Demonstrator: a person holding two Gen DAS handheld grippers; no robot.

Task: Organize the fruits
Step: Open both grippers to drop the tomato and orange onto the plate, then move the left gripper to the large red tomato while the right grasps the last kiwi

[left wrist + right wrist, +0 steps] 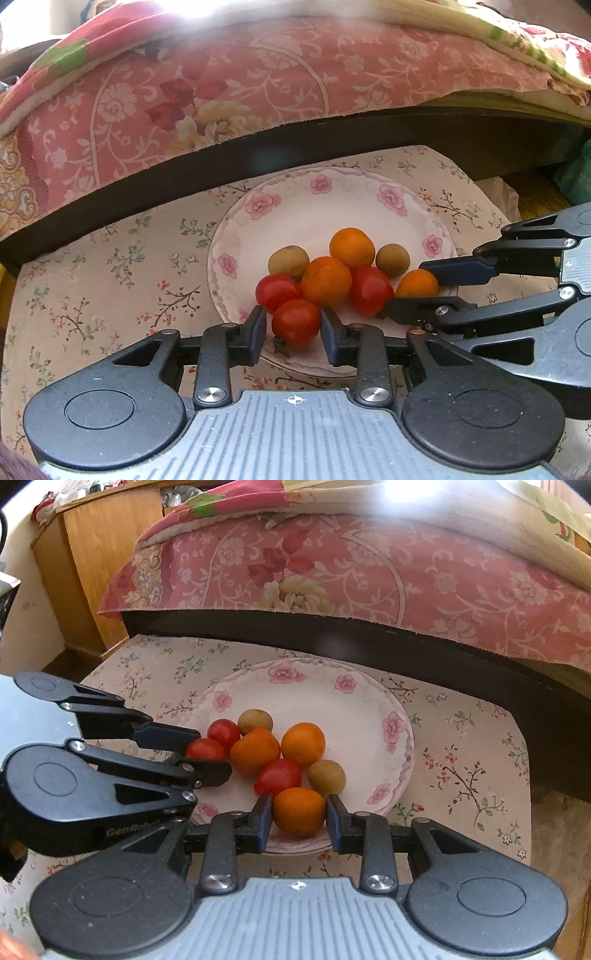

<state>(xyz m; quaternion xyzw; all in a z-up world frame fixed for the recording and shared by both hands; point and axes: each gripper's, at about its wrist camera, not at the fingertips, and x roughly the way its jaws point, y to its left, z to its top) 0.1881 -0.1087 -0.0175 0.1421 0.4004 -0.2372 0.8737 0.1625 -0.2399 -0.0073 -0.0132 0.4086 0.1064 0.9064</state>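
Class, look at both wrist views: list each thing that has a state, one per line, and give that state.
Left claw: open, its fingers either side of a red tomato, small gaps showing.
Right claw: open, its fingers flanking an orange fruit, not yet clamped.
Plate: upright on the floral cloth, holding eight small fruits clustered at its near side.

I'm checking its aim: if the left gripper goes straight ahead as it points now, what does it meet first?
The left gripper would meet the red tomato sitting between its open fingers at the near rim of the plate; behind it lies an orange fruit.
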